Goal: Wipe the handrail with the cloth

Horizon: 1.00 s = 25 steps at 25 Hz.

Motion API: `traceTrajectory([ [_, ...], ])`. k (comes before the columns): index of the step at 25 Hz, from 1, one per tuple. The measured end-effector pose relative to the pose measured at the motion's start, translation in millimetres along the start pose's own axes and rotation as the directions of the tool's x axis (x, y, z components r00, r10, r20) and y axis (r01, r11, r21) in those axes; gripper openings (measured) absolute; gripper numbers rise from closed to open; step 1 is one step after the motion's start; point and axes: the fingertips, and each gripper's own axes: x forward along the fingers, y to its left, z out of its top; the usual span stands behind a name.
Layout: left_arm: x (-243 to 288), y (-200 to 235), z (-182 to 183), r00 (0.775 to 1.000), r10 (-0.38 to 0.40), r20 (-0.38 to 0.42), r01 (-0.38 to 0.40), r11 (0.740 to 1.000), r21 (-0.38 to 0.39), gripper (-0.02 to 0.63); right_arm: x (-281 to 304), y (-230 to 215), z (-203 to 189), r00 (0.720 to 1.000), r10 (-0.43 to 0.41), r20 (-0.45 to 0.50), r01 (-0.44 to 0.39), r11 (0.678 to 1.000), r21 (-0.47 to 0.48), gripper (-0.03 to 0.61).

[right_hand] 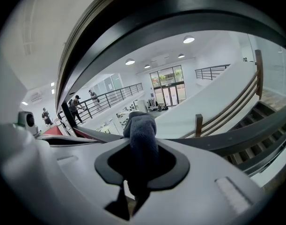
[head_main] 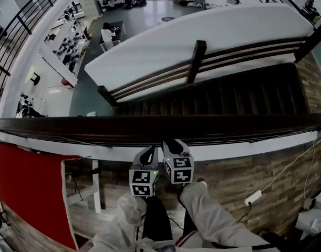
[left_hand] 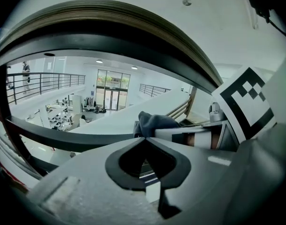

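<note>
A dark handrail (head_main: 97,125) runs across the head view from left to right. Both grippers sit side by side just on its near side, their tips at its edge. My left gripper (head_main: 149,151) (left_hand: 143,138) is shut with nothing between its jaws. My right gripper (head_main: 173,144) (right_hand: 142,143) is shut on a dark grey cloth (right_hand: 141,128), which sticks up beyond the jaw tips. In the left gripper view the cloth (left_hand: 154,122) shows just to the right of the left jaws. The handrail arches dark over both gripper views (left_hand: 110,46) (right_hand: 189,13). Whether the cloth touches the rail cannot be told.
Beyond the rail a dark staircase (head_main: 228,96) with a white side wall (head_main: 192,30) drops to a lower floor with desks and a seated person (head_main: 106,33). A red panel (head_main: 23,182) stands at my left, a white power strip (head_main: 253,197) with cables at my right. People stand on a far balcony (right_hand: 76,108).
</note>
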Motion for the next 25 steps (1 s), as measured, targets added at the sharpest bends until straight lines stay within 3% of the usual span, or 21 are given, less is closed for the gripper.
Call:
traceTrajectory([
  [15, 62.8, -122.2, -3.6, 0.988, -0.153, -0.036, 0.156, 0.985, 0.079, 0.003, -57.1, -131.5, -6.0, 0.989, -0.142, 0.049, 0.138, 0.987, 0.083, 0.074],
  [25, 88.2, -187.6, 1.8, 0.978, -0.203, -0.054, 0.207, 0.973, 0.098, 0.003, -89.9, -199.0, -1.5, 0.98, -0.191, 0.062, 0.184, 0.977, 0.107, 0.074],
])
